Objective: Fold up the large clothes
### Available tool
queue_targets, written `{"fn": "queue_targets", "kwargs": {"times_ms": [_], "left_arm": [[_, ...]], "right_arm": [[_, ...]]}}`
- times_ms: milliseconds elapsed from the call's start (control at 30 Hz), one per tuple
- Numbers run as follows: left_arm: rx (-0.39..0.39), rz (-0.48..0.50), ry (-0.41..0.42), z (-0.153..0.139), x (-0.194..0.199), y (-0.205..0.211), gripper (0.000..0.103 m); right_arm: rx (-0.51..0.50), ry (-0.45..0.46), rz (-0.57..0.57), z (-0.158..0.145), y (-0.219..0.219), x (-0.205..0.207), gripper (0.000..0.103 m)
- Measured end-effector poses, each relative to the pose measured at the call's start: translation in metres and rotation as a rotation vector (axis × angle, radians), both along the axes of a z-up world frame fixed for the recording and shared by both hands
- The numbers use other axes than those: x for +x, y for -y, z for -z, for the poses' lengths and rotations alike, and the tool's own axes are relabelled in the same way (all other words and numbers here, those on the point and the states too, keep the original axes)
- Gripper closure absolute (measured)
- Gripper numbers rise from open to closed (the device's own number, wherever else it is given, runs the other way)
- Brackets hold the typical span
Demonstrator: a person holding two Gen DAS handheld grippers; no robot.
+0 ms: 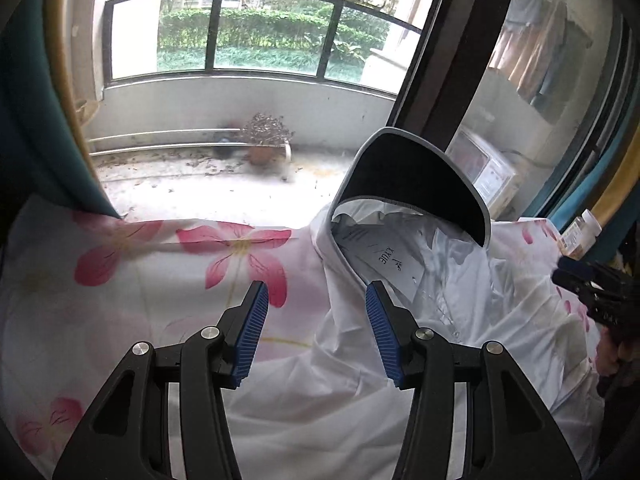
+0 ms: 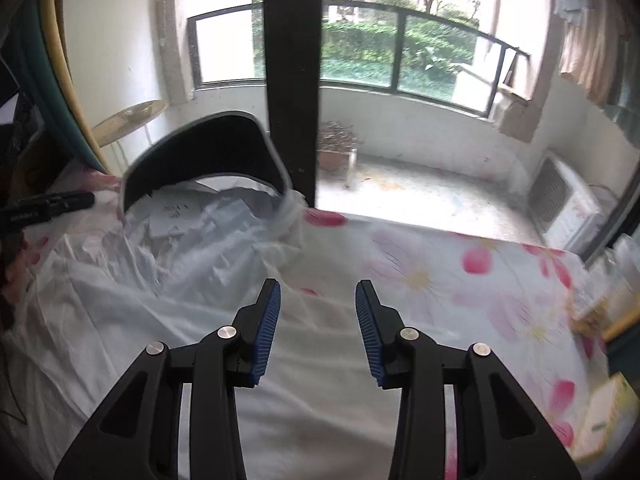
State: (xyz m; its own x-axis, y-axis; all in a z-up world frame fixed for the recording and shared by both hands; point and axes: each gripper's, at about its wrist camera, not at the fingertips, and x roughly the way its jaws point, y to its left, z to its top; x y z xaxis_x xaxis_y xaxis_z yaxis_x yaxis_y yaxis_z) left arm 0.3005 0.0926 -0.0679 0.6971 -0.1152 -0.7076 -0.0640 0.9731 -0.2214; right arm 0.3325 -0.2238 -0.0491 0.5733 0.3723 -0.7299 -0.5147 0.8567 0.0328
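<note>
Your left gripper (image 1: 316, 296) hangs just above the bed with its jaws wide apart and nothing between the blue pads (image 1: 252, 332). Under it and to its right lies the white jacket (image 1: 360, 400), spread in loose wrinkles over the floral sheet (image 1: 120, 280). Your right gripper (image 2: 318, 294) is also wide open and holds nothing; the jacket's smooth lower part lies beneath it, and the sheet shows bare to its right.

A little farther on, the jacket bunches up toward its hood. White labels (image 1: 384, 264) with dark print show inside the neck. The hood's stiff brim (image 1: 408, 176), black inside with a pale grey edge, stands upright over the opening, at the far edge of the bed. In the left view your right gripper shows as a dark shape at the right edge, over the jacket's far side; in the right view the left gripper shows the same way at the left edge.

Beyond the bed a dark door frame (image 2: 294, 72) divides the glass. Behind it lie the balcony floor, a potted plant (image 1: 266, 138) with dry leaves, a white appliance (image 2: 568, 208) at the right, and a dark railing (image 1: 216, 28) with green hedges past it.
</note>
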Motion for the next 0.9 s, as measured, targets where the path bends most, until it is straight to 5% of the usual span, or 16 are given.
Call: {"fn": "queue_targets", "kwargs": {"times_ms": [633,800,900], "left_arm": [[-0.082,-0.005,-0.117,0.021,0.062,-0.015,0.049],[-0.083,-0.049,-0.157,0.035,0.062,-0.026,0.049],[-0.098,-0.068,-0.159,0.039,0.057,-0.035,0.049]], "right_arm": [[-0.014,0.068,-0.084,0.007,-0.084,0.074,0.065],[-0.07,0.092,-0.118,0.018,-0.088,0.075,0.094],[-0.168,0.158,-0.107,0.02,-0.085,0.064,0.1]]}}
